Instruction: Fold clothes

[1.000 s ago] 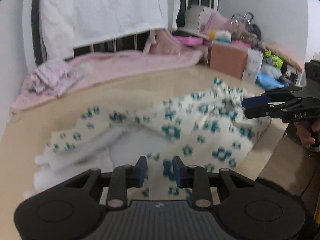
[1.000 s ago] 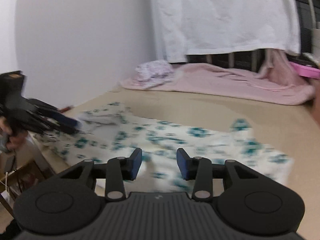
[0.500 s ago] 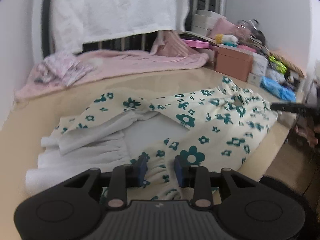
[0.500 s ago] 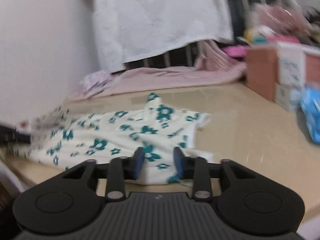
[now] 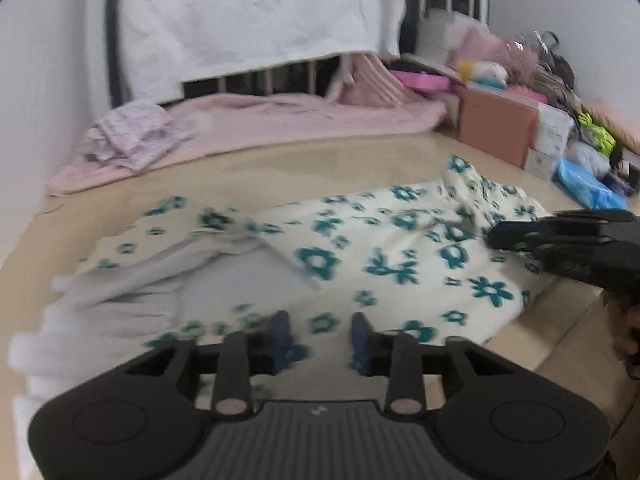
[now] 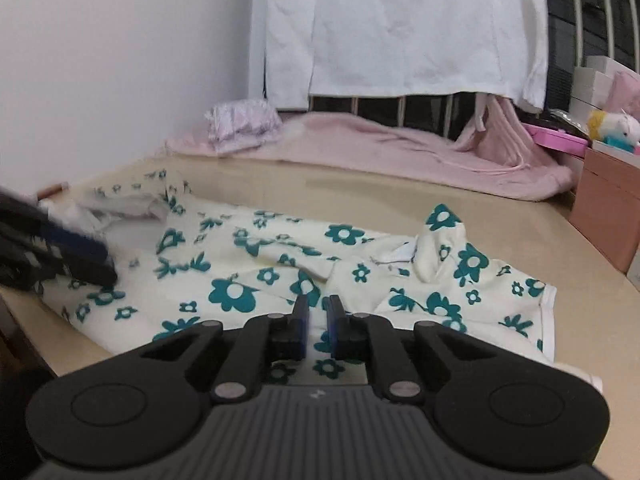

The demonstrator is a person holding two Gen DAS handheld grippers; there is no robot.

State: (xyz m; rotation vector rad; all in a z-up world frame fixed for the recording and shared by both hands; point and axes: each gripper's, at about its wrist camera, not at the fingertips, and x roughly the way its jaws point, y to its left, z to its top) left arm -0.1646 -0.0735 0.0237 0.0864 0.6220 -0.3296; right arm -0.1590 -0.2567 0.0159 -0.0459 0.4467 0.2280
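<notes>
A cream garment with teal flowers (image 5: 380, 256) lies spread on the beige table (image 5: 280, 168), its white inner side showing at the left. It also shows in the right wrist view (image 6: 248, 280). My left gripper (image 5: 318, 340) is open over the garment's near edge. My right gripper (image 6: 318, 320) has its jaws nearly closed, low over the garment's near hem; I cannot tell whether cloth is pinched. The right gripper also shows at the right of the left wrist view (image 5: 496, 236), and the left gripper at the left of the right wrist view (image 6: 104, 264).
A pink blanket (image 5: 280, 120) and a folded lilac cloth (image 5: 132, 136) lie at the back of the table. Boxes (image 5: 500, 124) and bags stand along the right side. A white sheet (image 5: 248, 16) hangs on a railing behind. A wall is to the left.
The right gripper's jaws have narrowed from open to nearly closed and it has come down to the garment's hem. The left gripper has stayed open near the garment's near edge.
</notes>
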